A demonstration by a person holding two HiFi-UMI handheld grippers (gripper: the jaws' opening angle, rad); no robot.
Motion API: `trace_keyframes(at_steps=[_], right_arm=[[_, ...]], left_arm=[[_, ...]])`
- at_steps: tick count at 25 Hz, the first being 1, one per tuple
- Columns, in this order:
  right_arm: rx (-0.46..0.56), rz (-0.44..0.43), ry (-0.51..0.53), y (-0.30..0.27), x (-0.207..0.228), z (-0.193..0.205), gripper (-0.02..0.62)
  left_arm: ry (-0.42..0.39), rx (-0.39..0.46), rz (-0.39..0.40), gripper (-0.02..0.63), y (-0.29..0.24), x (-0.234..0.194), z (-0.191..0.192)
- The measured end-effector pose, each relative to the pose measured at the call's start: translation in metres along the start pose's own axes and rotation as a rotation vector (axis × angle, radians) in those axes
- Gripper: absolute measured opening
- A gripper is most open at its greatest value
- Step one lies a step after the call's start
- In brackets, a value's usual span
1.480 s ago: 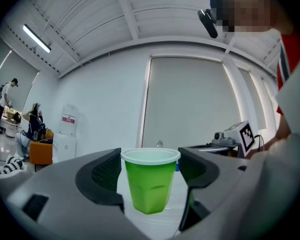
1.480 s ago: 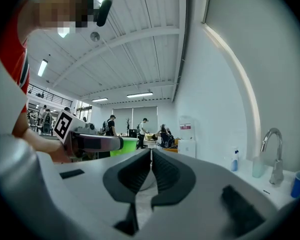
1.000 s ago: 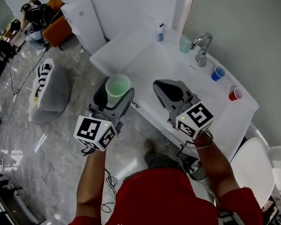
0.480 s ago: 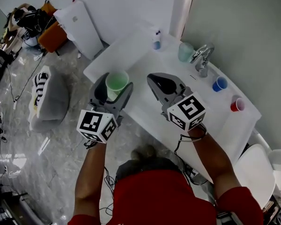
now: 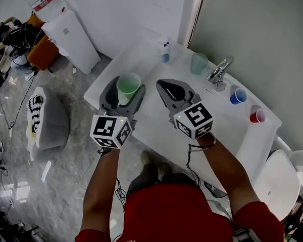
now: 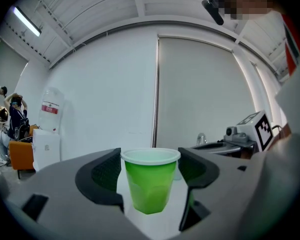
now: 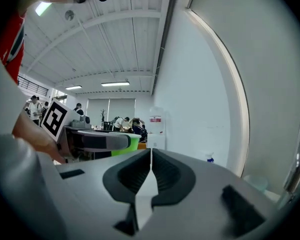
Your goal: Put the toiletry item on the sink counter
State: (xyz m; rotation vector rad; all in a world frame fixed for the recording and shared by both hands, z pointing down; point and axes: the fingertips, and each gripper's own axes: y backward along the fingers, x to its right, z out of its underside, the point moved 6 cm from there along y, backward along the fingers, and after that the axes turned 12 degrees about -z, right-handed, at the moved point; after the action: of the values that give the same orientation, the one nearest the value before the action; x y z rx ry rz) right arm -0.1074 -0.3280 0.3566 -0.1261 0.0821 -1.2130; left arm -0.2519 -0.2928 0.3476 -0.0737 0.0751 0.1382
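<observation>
A green plastic cup (image 5: 128, 86) sits upright between the jaws of my left gripper (image 5: 125, 92), which is shut on it. In the head view the cup hangs over the near left part of the white sink counter (image 5: 141, 59). The left gripper view shows the cup (image 6: 150, 181) held by its sides, rim up, in that gripper (image 6: 150, 169). My right gripper (image 5: 164, 86) hovers over the counter just right of the cup. The right gripper view shows this gripper (image 7: 151, 171) with its jaws pressed together and nothing in them.
Along the counter's back stand a small blue-capped bottle (image 5: 164, 52), a teal cup (image 5: 198, 63), a chrome faucet (image 5: 218, 72), a blue cup (image 5: 237, 95) and a red cup (image 5: 257, 116). A white appliance (image 5: 70, 34) stands left of the counter, and a grey bag (image 5: 48, 117) lies on the floor.
Both grippers have moved forward to stand over the counter. The green cup went along in the left gripper, from beyond the counter's front edge to above its surface.
</observation>
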Motion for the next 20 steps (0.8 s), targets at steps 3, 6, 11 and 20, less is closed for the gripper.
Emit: trace_keyframes(at_steps=[3, 6, 11, 20], right_arm=[[-0.015, 0.046, -0.003, -0.016, 0.015, 0.007, 0.031], [-0.023, 0.1, -0.006, -0.03, 0.029, 0.011, 0.031], [-0.038, 0.174, -0.004, -0.046, 0.048, 0.019, 0.031], [-0.071, 0.245, -0.006, -0.067, 0.081, 0.047, 0.031]], left_arm=[[-0.004, -0.004, 0.022, 0.356, -0.027, -0.014, 0.006], [-0.002, -0.01, 0.028, 0.356, -0.052, -0.028, 0.012], [0.001, -0.035, 0.013, 0.356, -0.088, -0.04, 0.025], [-0.014, -0.07, -0.088, 0.356, -0.127, -0.044, 0.052]])
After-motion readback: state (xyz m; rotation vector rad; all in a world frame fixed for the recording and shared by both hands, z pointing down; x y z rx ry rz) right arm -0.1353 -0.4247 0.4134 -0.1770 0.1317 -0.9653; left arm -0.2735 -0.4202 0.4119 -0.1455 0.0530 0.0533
